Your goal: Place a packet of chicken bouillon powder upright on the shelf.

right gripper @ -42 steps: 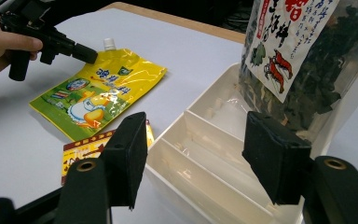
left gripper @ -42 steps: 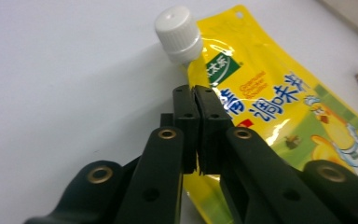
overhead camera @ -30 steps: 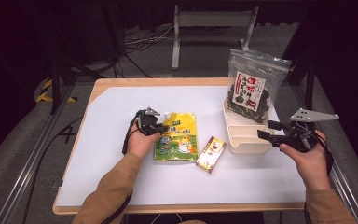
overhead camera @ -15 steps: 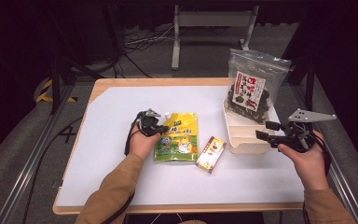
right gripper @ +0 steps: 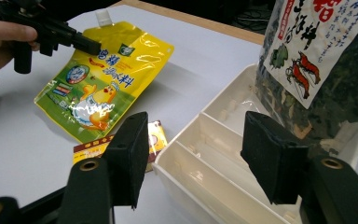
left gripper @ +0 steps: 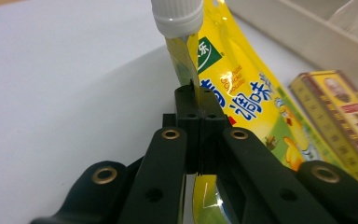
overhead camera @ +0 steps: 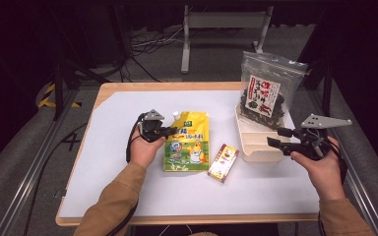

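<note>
My left gripper [left gripper: 198,114] has its jaws clamped on the yellow pouch [overhead camera: 187,140] at its edge below the white cap [left gripper: 177,16], mid-table. Pick-up step, I'd say; next, lift toward the tray [overhead camera: 256,147]. My right gripper [right gripper: 200,158] hangs agape, empty. The tray's far compartment hides behind the seaweed bag [overhead camera: 268,91].

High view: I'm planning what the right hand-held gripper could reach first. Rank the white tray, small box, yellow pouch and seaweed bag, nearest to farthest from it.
1. White tray, just left of the jaws.
2. Small box, further left.
3. Seaweed bag, standing at the tray's far end; close to the box's rank.
4. Yellow pouch, farthest left.
</note>
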`<state>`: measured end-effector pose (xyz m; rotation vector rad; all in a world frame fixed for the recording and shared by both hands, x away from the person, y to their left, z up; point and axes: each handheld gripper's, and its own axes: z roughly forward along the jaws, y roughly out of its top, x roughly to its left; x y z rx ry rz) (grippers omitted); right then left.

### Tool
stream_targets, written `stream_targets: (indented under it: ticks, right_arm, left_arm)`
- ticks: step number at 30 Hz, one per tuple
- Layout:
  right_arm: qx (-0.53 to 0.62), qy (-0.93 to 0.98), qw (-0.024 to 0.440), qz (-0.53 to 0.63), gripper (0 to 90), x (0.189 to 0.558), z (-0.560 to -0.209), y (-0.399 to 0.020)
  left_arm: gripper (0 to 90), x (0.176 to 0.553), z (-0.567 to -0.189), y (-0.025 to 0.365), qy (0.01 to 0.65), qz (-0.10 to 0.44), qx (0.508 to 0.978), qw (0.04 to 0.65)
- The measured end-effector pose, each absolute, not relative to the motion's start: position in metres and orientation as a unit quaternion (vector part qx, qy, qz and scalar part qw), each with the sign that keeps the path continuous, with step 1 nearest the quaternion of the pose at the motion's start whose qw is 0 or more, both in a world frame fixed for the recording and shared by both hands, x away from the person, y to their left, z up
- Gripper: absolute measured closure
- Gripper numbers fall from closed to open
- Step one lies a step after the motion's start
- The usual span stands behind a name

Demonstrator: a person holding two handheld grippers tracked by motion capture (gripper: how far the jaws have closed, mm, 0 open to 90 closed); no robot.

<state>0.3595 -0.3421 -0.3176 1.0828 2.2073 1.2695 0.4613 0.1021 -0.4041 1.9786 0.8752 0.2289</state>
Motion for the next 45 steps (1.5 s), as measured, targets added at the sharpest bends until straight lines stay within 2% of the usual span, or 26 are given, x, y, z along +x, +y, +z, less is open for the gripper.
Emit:
stream_targets:
  ticks: [5, 18, 30, 37, 45]
  right_arm:
    - [0.376, 0.788, 0.187, 0.45, 42.4, 0.359, -0.314, -0.337]
    - [0.354, 0.8, 0.187, 0.448, 43.5, 0.354, -0.306, -0.327]
    - [0.31, 0.82, 0.172, 0.449, 48.1, 0.353, -0.299, -0.312]
    - [0.278, 0.834, 0.159, 0.45, 47.3, 0.354, -0.295, -0.293]
    - [0.253, 0.842, 0.127, 0.46, 40.8, 0.363, -0.3, -0.265]
  left_arm:
    - [90.0, 0.444, -0.38, 0.104, 0.327, 0.091, 0.801, 0.493]
    - [90.0, 0.409, -0.345, 0.107, 0.267, 0.078, 0.795, 0.54]
    - [90.0, 0.386, -0.324, 0.107, 0.207, 0.109, 0.802, 0.55]
    - [90.0, 0.375, -0.312, 0.107, 0.187, 0.104, 0.794, 0.569]
    - [90.0, 0.364, -0.306, 0.103, 0.161, 0.083, 0.788, 0.589]
